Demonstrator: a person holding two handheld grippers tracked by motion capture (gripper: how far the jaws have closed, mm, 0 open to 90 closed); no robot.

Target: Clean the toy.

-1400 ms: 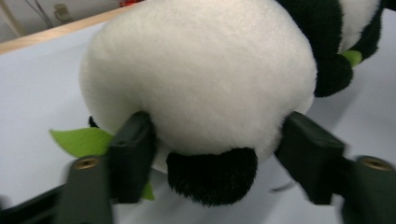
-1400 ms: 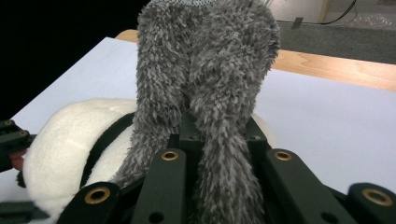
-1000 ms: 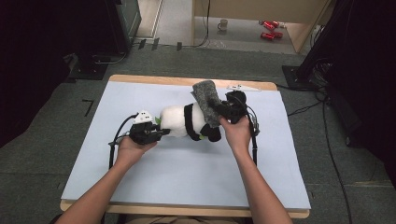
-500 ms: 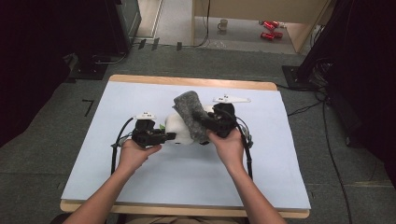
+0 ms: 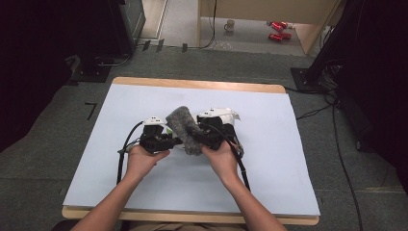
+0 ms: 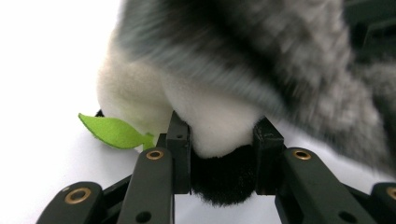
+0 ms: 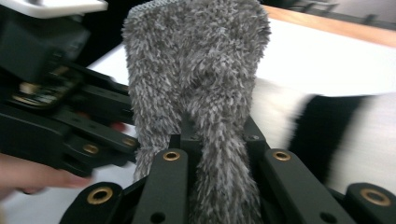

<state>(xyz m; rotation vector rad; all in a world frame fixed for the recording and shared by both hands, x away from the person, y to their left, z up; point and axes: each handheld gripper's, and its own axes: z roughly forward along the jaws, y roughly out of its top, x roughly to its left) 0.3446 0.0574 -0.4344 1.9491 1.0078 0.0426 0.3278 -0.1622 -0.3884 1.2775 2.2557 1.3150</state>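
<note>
Item: grey fuzzy sock [image 5: 185,130], mid-table [image 5: 288,159], pinched in my right gripper [image 5: 195,136], long axis running far-to-near, draped over the plush toy [image 6: 205,126] my left gripper [image 5: 175,141] clamps just left.

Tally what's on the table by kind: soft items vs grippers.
Plush toys: 1, white and black toy
Fuzzy grey cloths: 1, cloth
Grippers: 2, left gripper, right gripper
Total: 4
</note>
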